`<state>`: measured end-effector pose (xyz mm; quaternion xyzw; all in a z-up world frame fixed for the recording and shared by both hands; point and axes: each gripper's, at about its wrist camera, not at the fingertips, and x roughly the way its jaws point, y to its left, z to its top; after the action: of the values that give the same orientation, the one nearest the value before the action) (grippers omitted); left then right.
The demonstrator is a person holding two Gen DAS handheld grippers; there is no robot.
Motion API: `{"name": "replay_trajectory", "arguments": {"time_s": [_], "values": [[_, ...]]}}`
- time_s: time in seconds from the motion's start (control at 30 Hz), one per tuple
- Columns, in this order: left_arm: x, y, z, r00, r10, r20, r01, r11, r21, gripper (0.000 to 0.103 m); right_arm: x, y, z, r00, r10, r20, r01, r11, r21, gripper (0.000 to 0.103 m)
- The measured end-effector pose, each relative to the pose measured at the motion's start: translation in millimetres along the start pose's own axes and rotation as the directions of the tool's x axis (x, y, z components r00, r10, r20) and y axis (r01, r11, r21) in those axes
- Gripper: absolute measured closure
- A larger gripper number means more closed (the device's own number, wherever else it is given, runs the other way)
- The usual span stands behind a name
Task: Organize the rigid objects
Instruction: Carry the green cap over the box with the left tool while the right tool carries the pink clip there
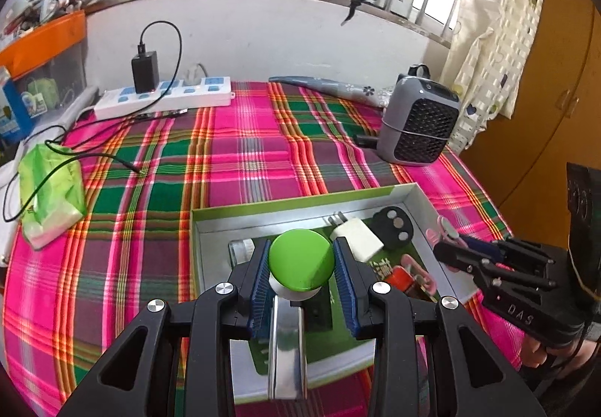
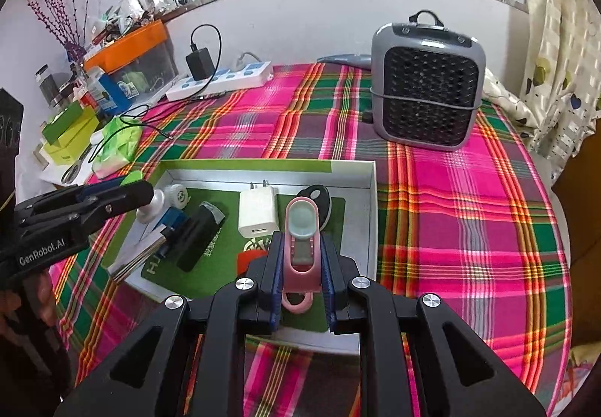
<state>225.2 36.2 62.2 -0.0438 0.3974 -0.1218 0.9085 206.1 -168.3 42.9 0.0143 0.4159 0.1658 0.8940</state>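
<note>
My left gripper (image 1: 301,259) is shut on a white bottle with a round green cap (image 1: 301,260); the blue pads press on both sides of the cap. It hangs over the shallow white box (image 1: 300,205) on the plaid cloth. My right gripper (image 2: 302,248) is shut on a pink handheld device (image 2: 303,233) with a round lens, above the same box (image 2: 263,165). Inside the box lie a white charger (image 2: 258,214), a black key fob (image 2: 319,193), a black case (image 2: 199,235) and a small blue item (image 2: 172,220). From the right wrist view, the left gripper (image 2: 146,191) reaches in from the left.
A grey heater (image 2: 426,86) stands at the back right of the table. A white power strip (image 2: 221,79) with a black adapter and cable sits at the back left, a green tissue pack (image 2: 120,139) left of the box. Cluttered boxes crowd the far left; a wooden wardrobe (image 1: 544,98) stands to the right.
</note>
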Motion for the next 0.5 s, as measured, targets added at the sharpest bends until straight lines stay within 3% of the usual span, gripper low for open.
{"name": "replay_trajectory", "arguments": {"time_s": [0.5], "values": [[40.4, 7.0, 13.6, 0.998, 0.013, -0.062, -0.014, 1.0, -0.019, 0.071, 27.4, -6.1, 1.1, 0.998, -0.013, -0.054, 0.013, 1.0, 0.003, 0.084]]}}
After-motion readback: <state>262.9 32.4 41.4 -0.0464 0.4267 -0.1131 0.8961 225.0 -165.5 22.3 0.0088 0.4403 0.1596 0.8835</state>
